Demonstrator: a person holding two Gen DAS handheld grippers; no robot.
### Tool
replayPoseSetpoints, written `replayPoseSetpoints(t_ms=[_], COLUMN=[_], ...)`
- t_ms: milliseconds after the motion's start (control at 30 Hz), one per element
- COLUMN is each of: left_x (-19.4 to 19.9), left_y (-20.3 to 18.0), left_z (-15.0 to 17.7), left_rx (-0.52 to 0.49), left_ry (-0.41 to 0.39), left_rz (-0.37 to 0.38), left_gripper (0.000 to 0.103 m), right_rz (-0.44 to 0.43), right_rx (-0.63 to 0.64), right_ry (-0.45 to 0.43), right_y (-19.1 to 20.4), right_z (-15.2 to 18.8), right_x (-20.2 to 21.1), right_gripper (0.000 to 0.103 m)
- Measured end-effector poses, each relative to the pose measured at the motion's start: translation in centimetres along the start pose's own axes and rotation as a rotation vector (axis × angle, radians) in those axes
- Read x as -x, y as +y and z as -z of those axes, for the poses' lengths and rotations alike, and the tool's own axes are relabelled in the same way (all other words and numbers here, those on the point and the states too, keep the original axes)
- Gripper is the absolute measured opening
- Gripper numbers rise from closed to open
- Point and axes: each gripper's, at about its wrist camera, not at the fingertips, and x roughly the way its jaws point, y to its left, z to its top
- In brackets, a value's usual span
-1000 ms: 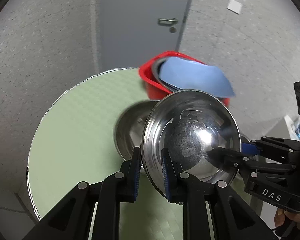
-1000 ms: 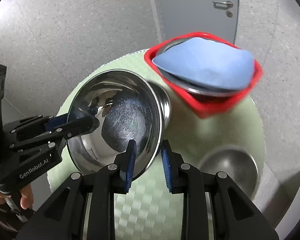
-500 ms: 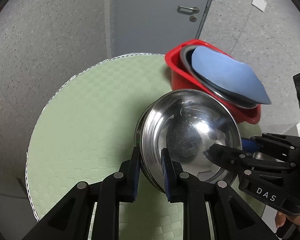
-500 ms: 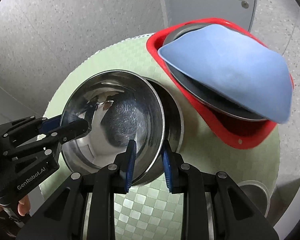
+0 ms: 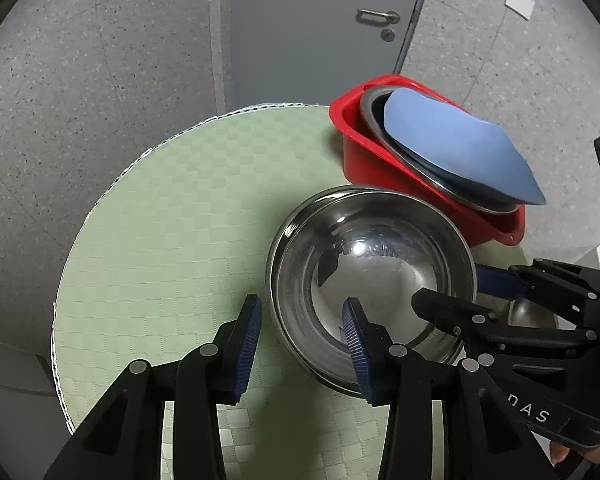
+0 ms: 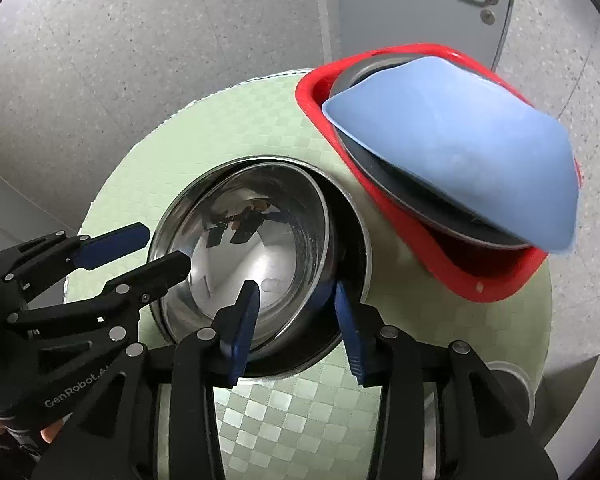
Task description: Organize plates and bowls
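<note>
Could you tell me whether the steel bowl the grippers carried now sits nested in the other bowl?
Nested: the steel bowl sits upright inside the other bowl, whose rim rings it.

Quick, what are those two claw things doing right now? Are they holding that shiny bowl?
Left gripper: jaws opening, straddling the steel bowl's rim, pads off it.
Right gripper: jaws opening too, rim between them, not gripped.

A round table, covered in a pale green checked cloth edged with white, is seen from above on a speckled grey floor. Behind it a grey door is set, fitted with a metal lever handle and a round lock beneath. A white sheet of paper is left on the floor to the door's right.
</note>
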Motion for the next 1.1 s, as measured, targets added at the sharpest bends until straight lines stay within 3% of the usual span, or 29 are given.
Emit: replayPoseSetpoints(t_ms=[167,233,400,533,733,900,1100], left_x=[1.0,1.9,4.2,5.9,7.2,5.8,2.9], left_y=[0.4,0.3,-0.8,-3.2,-8.7,-12.5,-16.2], left_z=[0.4,0.8,1.9,3.2,5.2,6.1,6.0], left_rx=[0.013,0.013,0.001,-0.024,-0.085,-0.099,-0.107], left_ry=[-0.026,-0.052,-0.107,-0.15,-0.187,-0.165,-0.107], left_rz=[-0.008,-0.02,-0.026,0.002,0.05,0.08,0.079], left_gripper=[0.045,0.047,0.058,0.068,0.076,0.076,0.076], right_rz=[0.003,0.024,0.042,0.078,0.133,0.176,0.165], right_rx=[-0.007,-0.009,-0.033,-0.061,-0.127,-0.189,-0.239], right_ry=[-0.02,-0.042,-0.097,-0.136,-0.183,-0.183,-0.134], right_y=[0.4,0.6,-0.2,-1.7,-6.1,-10.5,-14.8], right_z=[0.4,0.8,2.1,3.4,6.3,8.5,10.4], right_x=[1.0,1.7,4.1,6.2,9.8,11.2,9.9], right_gripper=[0.047,0.058,0.06,0.062,0.064,0.064,0.064])
